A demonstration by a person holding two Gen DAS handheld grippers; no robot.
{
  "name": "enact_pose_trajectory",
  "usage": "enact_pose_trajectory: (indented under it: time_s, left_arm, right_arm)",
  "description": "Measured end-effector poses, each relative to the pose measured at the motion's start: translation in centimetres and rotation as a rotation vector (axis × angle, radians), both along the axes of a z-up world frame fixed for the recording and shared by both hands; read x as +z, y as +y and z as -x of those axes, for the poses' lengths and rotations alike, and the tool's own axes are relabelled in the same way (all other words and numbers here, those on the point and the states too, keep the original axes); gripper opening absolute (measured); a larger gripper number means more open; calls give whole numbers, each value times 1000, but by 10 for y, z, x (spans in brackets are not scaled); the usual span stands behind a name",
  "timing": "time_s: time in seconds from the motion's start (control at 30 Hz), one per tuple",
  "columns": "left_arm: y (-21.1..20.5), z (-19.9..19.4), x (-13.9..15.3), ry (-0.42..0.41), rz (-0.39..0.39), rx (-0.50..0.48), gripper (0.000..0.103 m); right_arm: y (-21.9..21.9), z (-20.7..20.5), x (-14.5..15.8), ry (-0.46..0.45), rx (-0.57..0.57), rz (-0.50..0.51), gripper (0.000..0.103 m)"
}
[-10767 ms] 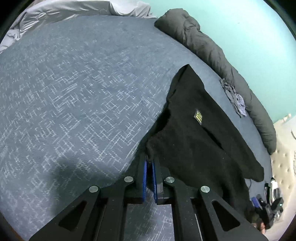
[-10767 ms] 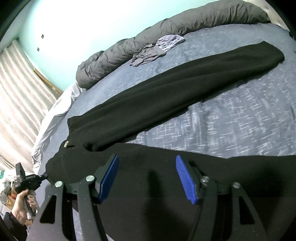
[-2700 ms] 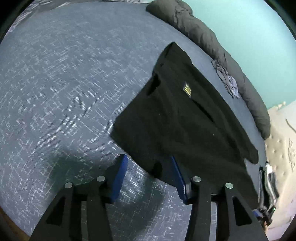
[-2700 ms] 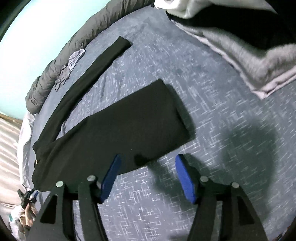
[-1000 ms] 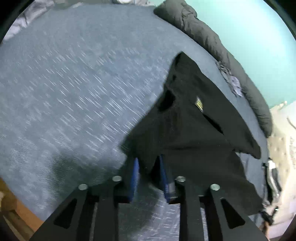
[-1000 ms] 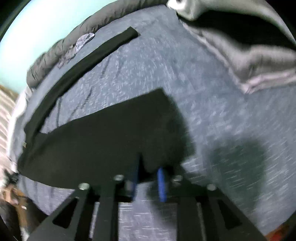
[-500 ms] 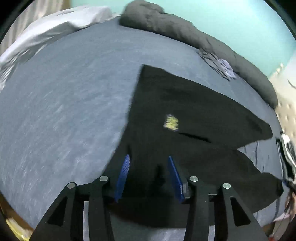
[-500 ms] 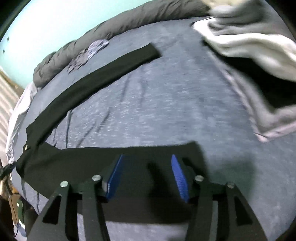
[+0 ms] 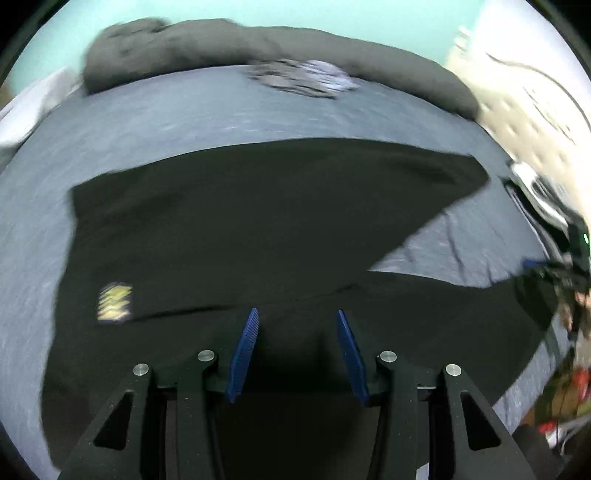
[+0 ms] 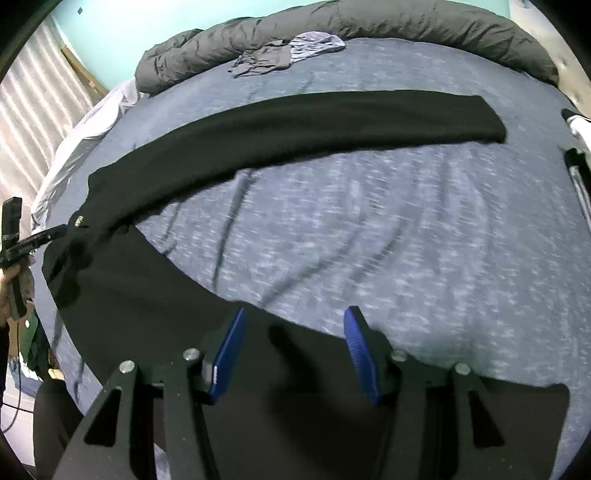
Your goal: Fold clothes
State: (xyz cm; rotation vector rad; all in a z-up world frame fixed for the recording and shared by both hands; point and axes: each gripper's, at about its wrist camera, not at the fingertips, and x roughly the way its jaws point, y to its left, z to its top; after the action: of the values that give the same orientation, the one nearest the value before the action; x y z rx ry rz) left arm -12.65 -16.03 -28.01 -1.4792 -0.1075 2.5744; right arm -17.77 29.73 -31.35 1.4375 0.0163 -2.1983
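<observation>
Two tongs: both are standing with jaws apart and gripping nothing, each hovering over black cloth.
Left tongs (image 9: pixel 295 350): they are hanging above the waist end of the trousers (image 9: pixel 258 221), near the yellow label (image 9: pixel 114 306); being spread, they are probably positioned to take a fresh hold on that end.
Right tongs (image 10: pixel 295 350): they are hanging over the near leg (image 10: pixel 155 306), whose edge is running between the blue pads (image 10: pixel 227 356); the grip looks ready but not yet made.
Trousers: they are lying flat on the bed (image 10: pixel 369 240), opened into a V, so that one leg can be laid over the other.
Far leg (image 10: pixel 295 122): it is stretching straight across the sheet, well apart from the near leg except at the crotch.
Duvet (image 10: pixel 369 26): it is lying rolled along the far side of the bed, leaving the middle open for folding.
Grey garment (image 10: pixel 280 55): it is resting crumpled against the duvet, well apart from the trousers.
Step in hand: judging by the layout, the legs are being readied for bringing together; that fold is not yet done.
Image quality: the left view is blurring, so fine detail there is uncertain.
</observation>
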Motion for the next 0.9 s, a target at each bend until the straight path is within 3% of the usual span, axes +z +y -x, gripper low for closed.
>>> enact_pose_trajectory:
  time_s: [0.1,0.17,0.3,0.5,0.6,0.77,0.9]
  left_arm:
    - [35,13,-4,-8,23,-82,48]
    - [47,20,-8,-21,33,-79,48]
    - [54,31,-4,-4,35,-42,48]
    - [55,33,7,39,-39,31,48]
    - [52,27,5,55,-73,84,48]
    - [41,8,-8,71,-114,160,48]
    - [35,-2,-18,73,-83,176,48]
  right_arm:
    - [-14,1,-2,-5,12,9,56]
    - [-26,0,-2,-11,34,21,56]
    - [-61,-2,0,-14,103,28,56]
    - [-127,-3,2,-6,237,-14,55]
    - [-161,-8,-1,-12,326,-48,40]
    - [-198,-16,-10,-32,411,-109,38]
    - [-215,-18,-22,-41,446,-164,38]
